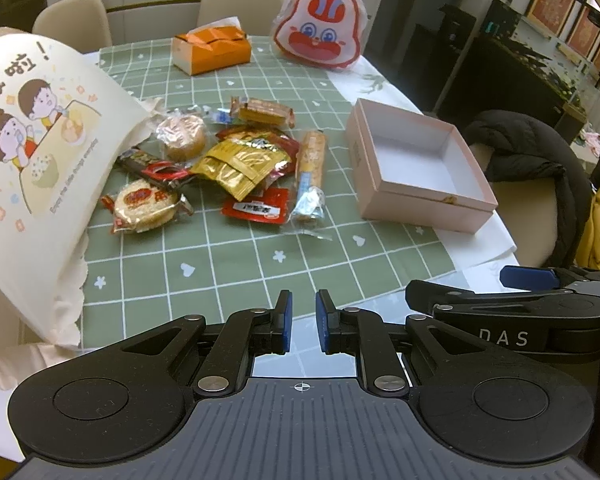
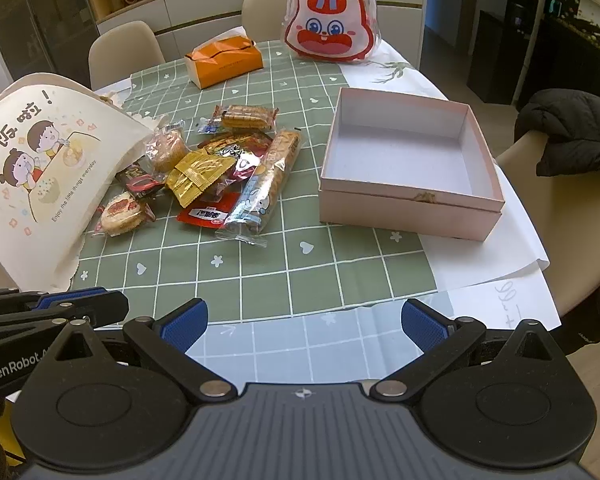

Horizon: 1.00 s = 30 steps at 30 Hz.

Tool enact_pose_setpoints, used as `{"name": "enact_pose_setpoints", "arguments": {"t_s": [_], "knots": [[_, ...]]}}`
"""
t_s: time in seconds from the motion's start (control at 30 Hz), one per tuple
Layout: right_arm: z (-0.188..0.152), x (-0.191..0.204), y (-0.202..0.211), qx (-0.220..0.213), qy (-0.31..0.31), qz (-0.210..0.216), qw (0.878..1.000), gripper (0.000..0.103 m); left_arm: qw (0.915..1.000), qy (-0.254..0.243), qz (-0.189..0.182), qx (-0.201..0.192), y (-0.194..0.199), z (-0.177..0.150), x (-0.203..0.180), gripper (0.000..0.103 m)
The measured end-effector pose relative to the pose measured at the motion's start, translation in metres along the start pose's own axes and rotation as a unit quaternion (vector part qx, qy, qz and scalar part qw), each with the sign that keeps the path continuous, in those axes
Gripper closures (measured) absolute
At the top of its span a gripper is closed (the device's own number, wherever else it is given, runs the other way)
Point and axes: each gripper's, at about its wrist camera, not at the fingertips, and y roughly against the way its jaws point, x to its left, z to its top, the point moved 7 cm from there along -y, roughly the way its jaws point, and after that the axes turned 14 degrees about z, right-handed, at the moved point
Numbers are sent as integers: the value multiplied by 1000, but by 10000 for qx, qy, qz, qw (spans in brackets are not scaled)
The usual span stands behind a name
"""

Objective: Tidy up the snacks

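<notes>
Your two grippers hover over the near edge of a dining table, both tilted down toward a spill of snacks on the green checked cloth (image 1: 228, 264).

Your left gripper (image 1: 303, 322) has its blue pads drawn nearly together with nothing between them. Your right gripper (image 2: 304, 330) stands with its fingers spread wide, also empty. Neither touches any packet; bare cloth lies between the fingertips and the nearest wrapper.

The snack pile (image 2: 216, 168) sits well ahead of both grippers, left of centre in the right wrist view, straight ahead and slightly left in the left wrist view. In it: a gold foil sachet (image 1: 236, 164), a round rice cracker in a clear wrapper (image 1: 146, 206), a pale round cake (image 1: 181, 137), a long biscuit pack (image 2: 268, 184) nearest the box, a red packet (image 1: 258, 208), and a wafer bar (image 2: 246, 117) at the far side.

The open pink box (image 2: 412, 204), white inside, rests to the right of the pile and apart from it, ahead and to the right of your right gripper. A cartoon-printed paper bag (image 1: 32, 152) lies tipped at the pile's left. Farther back are an orange tissue box (image 2: 224, 62) and a rabbit-face bag (image 2: 332, 24).
</notes>
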Motion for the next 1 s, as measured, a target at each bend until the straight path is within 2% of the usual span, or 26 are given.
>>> {"name": "enact_pose_setpoints", "arguments": {"t_s": [0.27, 0.33, 0.4, 0.47, 0.53, 0.57, 0.63, 0.7, 0.77, 0.9, 0.97, 1.0], "knots": [[3, 3, -12, 93, 41, -27, 9999, 0, 9996, 195, 43, 188, -12, 0, 12, 86], [6, 4, -14, 4, 137, 17, 9999, 0, 9990, 337, 70, 299, -21, -1, 19, 86], [14, 9, -13, -372, 382, 159, 9985, 0, 9974, 566, 48, 441, -32, -1, 30, 86], [25, 15, -13, -933, 790, 267, 9921, 0, 9940, 926, -131, 568, -43, 1, 45, 86], [34, 24, -25, -1242, 1434, 119, 9818, 0, 9888, 1321, -386, 573, -52, 4, 62, 86], [38, 26, -37, -1239, 1732, -20, 9771, 0, 9868, 1463, -436, 536, -57, 6, 72, 85], [45, 29, -64, -914, 1972, -207, 9759, 0, 9865, 1550, -237, 471, -67, 11, 90, 85], [53, 33, -86, -612, 1863, 160, 9804, 0, 9863, 1596, 100, 406, -80, 18, 110, 84], [60, 40, -102, -349, 1722, 637, 9824, 0, 9821, 1815, 341, 380, -94, 26, 132, 84], [75, 62, -129, -292, 1802, 853, 9795, 0, 9711, 2306, 369, 484, -118, 39, 165, 84], [82, 73, -144, -116, 1799, 1174, 9766, 4, 9720, 2277, 354, 453, -123, 45, 172, 83], [87, 81, -154, 28, 1748, 1507, 9730, 10, 9734, 2219, 367, 429, -124, 45, 173, 83]]}}
